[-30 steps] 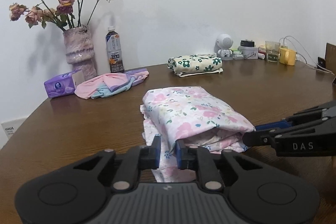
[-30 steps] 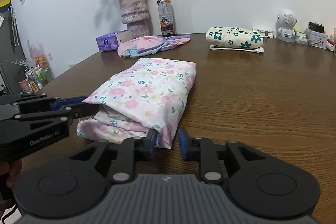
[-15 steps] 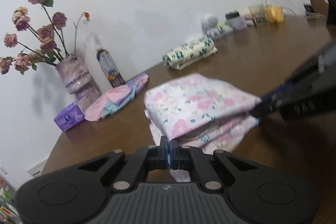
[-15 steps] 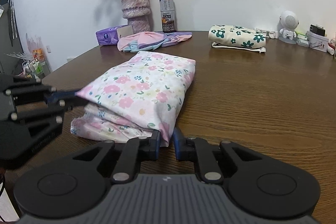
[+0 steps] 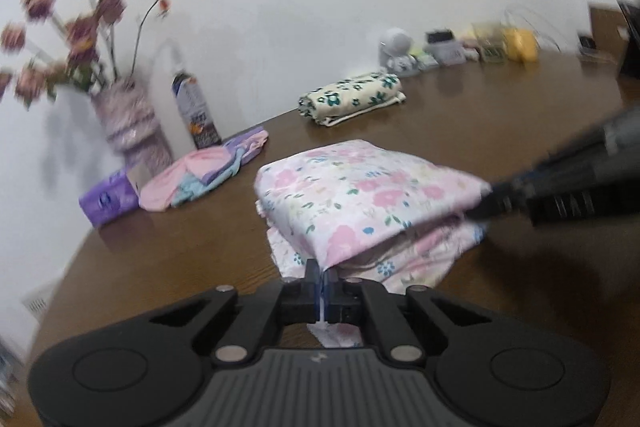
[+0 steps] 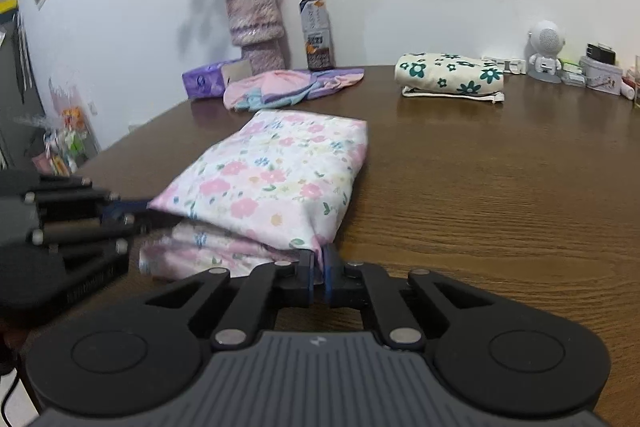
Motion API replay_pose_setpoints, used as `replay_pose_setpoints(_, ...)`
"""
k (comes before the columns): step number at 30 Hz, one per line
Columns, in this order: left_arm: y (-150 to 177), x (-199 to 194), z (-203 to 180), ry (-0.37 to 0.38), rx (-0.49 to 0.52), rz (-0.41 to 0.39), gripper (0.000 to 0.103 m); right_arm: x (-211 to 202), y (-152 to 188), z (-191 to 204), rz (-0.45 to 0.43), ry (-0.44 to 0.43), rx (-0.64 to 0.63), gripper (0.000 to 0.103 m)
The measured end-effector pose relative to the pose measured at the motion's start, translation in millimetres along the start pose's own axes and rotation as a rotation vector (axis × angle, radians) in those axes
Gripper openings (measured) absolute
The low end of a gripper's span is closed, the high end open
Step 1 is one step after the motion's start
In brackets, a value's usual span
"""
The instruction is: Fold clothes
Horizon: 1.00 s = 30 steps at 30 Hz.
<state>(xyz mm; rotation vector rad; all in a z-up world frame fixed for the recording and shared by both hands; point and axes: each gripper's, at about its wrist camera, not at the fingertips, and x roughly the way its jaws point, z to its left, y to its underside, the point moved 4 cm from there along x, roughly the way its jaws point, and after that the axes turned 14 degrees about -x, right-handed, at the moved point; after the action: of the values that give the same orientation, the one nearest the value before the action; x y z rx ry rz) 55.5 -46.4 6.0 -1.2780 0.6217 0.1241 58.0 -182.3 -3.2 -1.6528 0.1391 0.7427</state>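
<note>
The pink floral garment (image 6: 272,183) lies folded on the brown wooden table (image 6: 500,187), near the front edge, its upper layer lifted slightly off the crumpled layers beneath. The left gripper (image 5: 323,285) has its jaws pinched together on the near left corner of that upper layer — white cloth shows squeezed between the blue pads. The right gripper (image 6: 317,273) has just been closing, and its jaws now clamp the near right corner of the same layer (a fold of fabric sits between the pads). In the left wrist view the right gripper reaches in from the right edge to the cloth; in the right wrist view the left gripper comes in from the left.

Farther back, a folded cream garment with green flowers (image 6: 450,77) rests to the right. A loose pink and purple garment (image 6: 288,87) lies far left, just beside a purple tissue pack (image 6: 204,81). Behind them, against the white wall, stand a vase of dried roses (image 6: 254,23) and a drink bottle (image 6: 316,31). A small white robot figure (image 6: 546,51) and some small boxes sit at the far right — the left wrist view is blurred.
</note>
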Motion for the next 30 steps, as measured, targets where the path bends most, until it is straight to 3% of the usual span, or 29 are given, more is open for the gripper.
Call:
replay_pose_setpoints(5, 11, 5, -9, -0.033, 0.093, 0.022, 0.001, 2, 2, -2, 0.014, -0.003, 0.015, 0.004)
replay_pose_setpoints(13, 7, -3, -5, -0.079, 0.07, -0.019, 0.001, 1, 2, 0, 0.012, -0.002, 0.009, 0.004)
replay_pose_setpoints(18, 13, -3, -5, -0.051, 0.054, 0.005, 0.003, 2, 2, 0, 0.016, -0.006, 0.014, 0.005)
replay_pose_setpoints(20, 11, -5, -1, -0.026, 0.011, 0.011, 0.01, 2, 3, 0, 0.019, -0.012, 0.015, 0.008)
replay_pose_setpoints(22, 7, -10, 6, 0.011, -0.038, 0.002, 0.02, 0, 3, 1, 0.015, -0.03, 0.018, 0.019)
replay_pose_setpoints(24, 0, -19, 13, 0.06, -0.097, -0.024, 0.036, -8, 2, -1, -0.004, -0.047, 0.025, 0.033)
replay_pose_setpoints(26, -10, -26, 21, 0.106, -0.165, -0.052, 0.054, -16, 0, -3, -0.027, -0.061, 0.035, 0.038)
replay_pose_setpoints(30, -32, -25, 33, 0.163, -0.278, -0.082, 0.063, -24, -12, -16, -0.072, -0.108, 0.117, 0.045)
